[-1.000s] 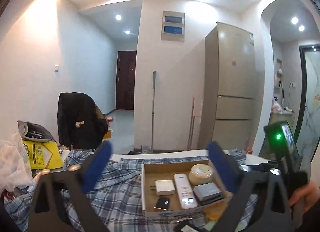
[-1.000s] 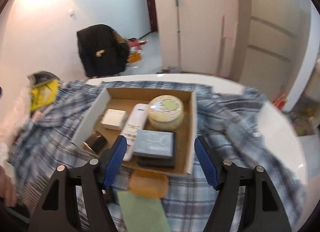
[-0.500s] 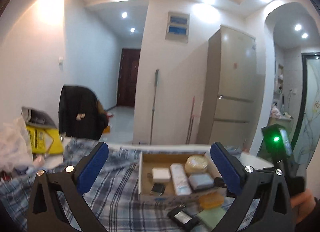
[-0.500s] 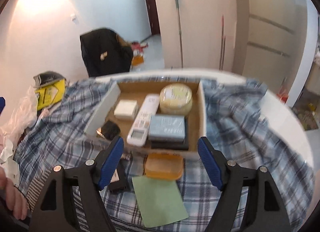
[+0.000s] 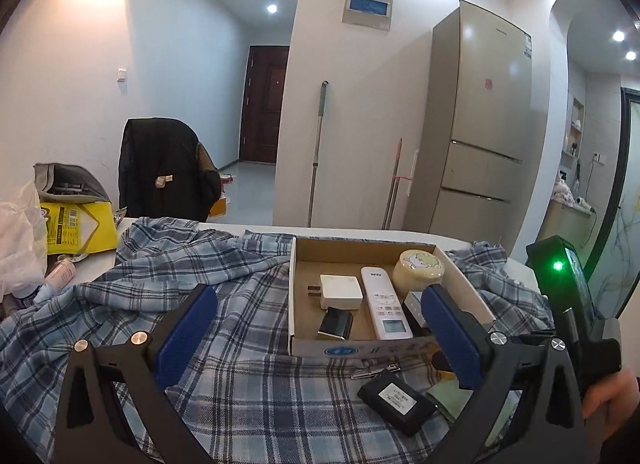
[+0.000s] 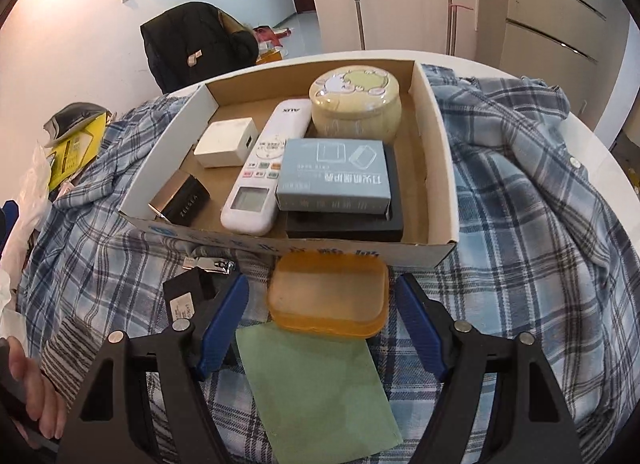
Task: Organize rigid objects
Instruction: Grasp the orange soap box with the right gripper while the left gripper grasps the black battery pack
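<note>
An open cardboard box (image 6: pixel 436 144) sits on a plaid shirt. Inside it are a white charger (image 6: pixel 226 142), a white remote (image 6: pixel 268 160), a round yellow tin (image 6: pixel 356 104), a light blue carton (image 6: pixel 334 176) stacked on a black case, and a small black item (image 6: pixel 186 200). In front of the box lie an orange translucent case (image 6: pixel 328 296), a green sheet (image 6: pixel 316 384), a black block (image 6: pixel 188 292) and a nail clipper (image 6: pixel 208 263). My right gripper (image 6: pixel 321 284) is closing, with the orange case between its fingers and gaps on both sides. My left gripper (image 5: pixel 318 296) hangs wide open and empty before the box (image 5: pixel 360 242).
The plaid shirt (image 5: pixel 168 280) covers a round white table (image 6: pixel 600 152). A yellow bag (image 5: pixel 76 228) and a white plastic bag (image 5: pixel 20 248) crowd the left edge. Beyond stand a chair with a black jacket (image 5: pixel 160 168) and a fridge (image 5: pixel 480 136). A hand (image 6: pixel 28 396) shows at bottom left.
Both grippers have come down toward the table. The items in front of the box have come into view, and the orange case now sits between the right fingers, which widened and then narrowed.
</note>
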Tool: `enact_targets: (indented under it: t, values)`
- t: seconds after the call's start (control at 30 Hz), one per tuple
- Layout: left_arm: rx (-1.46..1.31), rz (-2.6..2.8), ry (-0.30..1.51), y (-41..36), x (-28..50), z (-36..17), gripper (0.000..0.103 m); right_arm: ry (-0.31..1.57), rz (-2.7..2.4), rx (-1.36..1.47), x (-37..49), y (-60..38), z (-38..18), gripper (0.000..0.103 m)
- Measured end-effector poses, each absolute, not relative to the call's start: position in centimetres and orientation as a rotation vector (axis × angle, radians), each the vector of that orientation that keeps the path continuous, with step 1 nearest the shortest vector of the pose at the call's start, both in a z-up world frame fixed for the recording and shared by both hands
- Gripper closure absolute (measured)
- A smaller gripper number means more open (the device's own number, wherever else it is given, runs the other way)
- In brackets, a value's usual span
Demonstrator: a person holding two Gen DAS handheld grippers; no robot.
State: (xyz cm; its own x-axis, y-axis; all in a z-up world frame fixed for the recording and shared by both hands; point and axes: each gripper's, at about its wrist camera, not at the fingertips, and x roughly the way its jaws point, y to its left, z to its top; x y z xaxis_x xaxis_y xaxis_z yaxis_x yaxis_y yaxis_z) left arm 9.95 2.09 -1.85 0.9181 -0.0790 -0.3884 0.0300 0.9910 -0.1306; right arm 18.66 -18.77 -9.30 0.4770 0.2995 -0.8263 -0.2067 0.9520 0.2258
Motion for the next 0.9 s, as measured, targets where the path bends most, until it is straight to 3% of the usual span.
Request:
enact_targets:
  t: [0.1, 0.27, 0.47, 0.53, 0.57, 0.6, 0.67, 0.77, 0.9]
  values:
    - [-0.127, -0.056, 0.405, 2.0, 10.0, -1.9, 0.0, 1.029, 0.302, 0.075, 18.7, -18.6, -9.4, 0.041]
    - [-0.065, 0.11, 0.463, 1.3, 10.3, -2.3, 0.0, 1.013, 0.29, 0.102, 18.3, -19.7, -8.5, 0.041]
    - [-0.119, -0.007, 0.698, 0.0, 11.2, -3.3, 0.0, 0.936, 0.303, 0.078, 16.3, -21.4, -6.1, 0.041]
    - [-0.137, -0.032, 0.808, -0.7, 12.2, -4.2, 0.013, 0.919, 0.3, 0.06, 15.5, -21.7, -5.8, 0.041]
    - [-0.155, -0.059, 0.866, -1.0, 12.8, -4.7, 0.031, 0.912, 0.294, 0.05, 15.3, -21.8, -5.7, 0.041]
    - [-0.189, -0.089, 0.947, -1.6, 13.5, -5.6, 0.042, 0.905, 0.291, 0.04, 15.1, -21.9, -5.7, 0.041]
    - [-0.254, -0.125, 1.045, -2.1, 14.4, -7.0, 0.051, 0.898, 0.297, 0.033, 14.7, -22.0, -5.8, 0.041]
    - [-0.268, -0.132, 1.092, -3.2, 15.0, -7.8, 0.057, 0.902, 0.301, 0.072, 14.8, -22.8, -6.3, 0.041]
    - [-0.242, -0.119, 1.124, -4.8, 15.9, -8.1, 0.057, 0.906, 0.307, 0.102, 15.0, -23.4, -7.0, 0.041]
